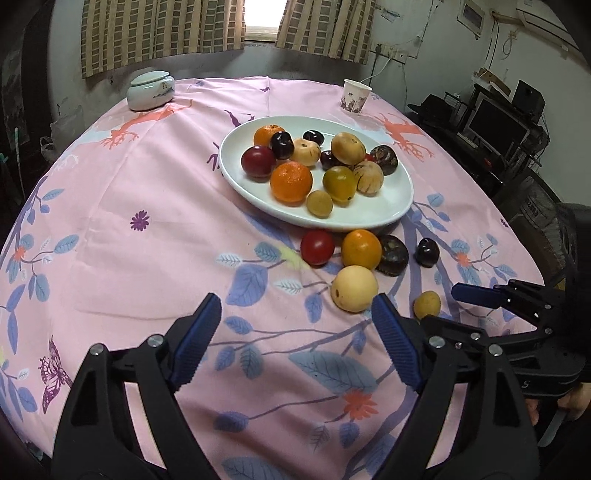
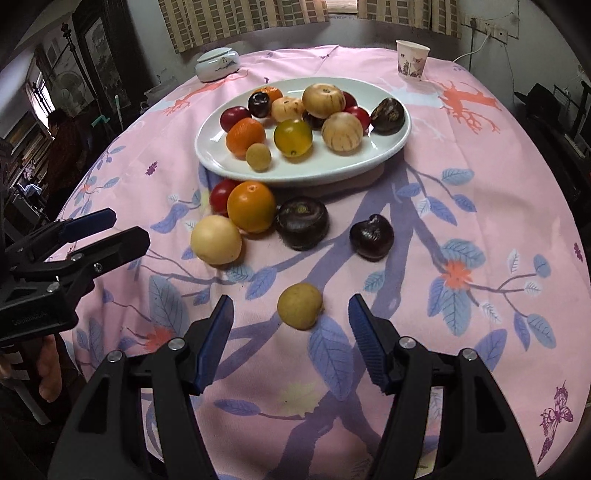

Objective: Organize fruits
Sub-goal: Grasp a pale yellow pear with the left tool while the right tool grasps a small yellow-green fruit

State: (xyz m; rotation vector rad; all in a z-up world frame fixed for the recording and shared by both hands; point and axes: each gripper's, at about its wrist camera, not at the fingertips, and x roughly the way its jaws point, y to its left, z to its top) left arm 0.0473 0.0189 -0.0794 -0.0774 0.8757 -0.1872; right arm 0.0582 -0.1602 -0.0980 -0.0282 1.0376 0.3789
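While both grippers gape empty, the small yellow fruit (image 2: 300, 310) lies just ahead of the right gripper (image 2: 291, 332); left gripper (image 1: 295, 328) hovers apart.

Pink leaf-patterned tablecloth (image 2: 461, 192), white plate (image 2: 395, 142), blue-padded black fingers (image 2: 216, 343).

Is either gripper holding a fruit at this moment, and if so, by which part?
Nothing is held. The left gripper and right gripper are both open and empty; the small yellow fruit lies on the tablecloth ahead of the right fingers, untouched.

Checked curtains (image 1: 162, 33) around a bright window (image 1: 264, 14), grey walls (image 1: 424, 22), pink floral tablecloth (image 1: 147, 206)
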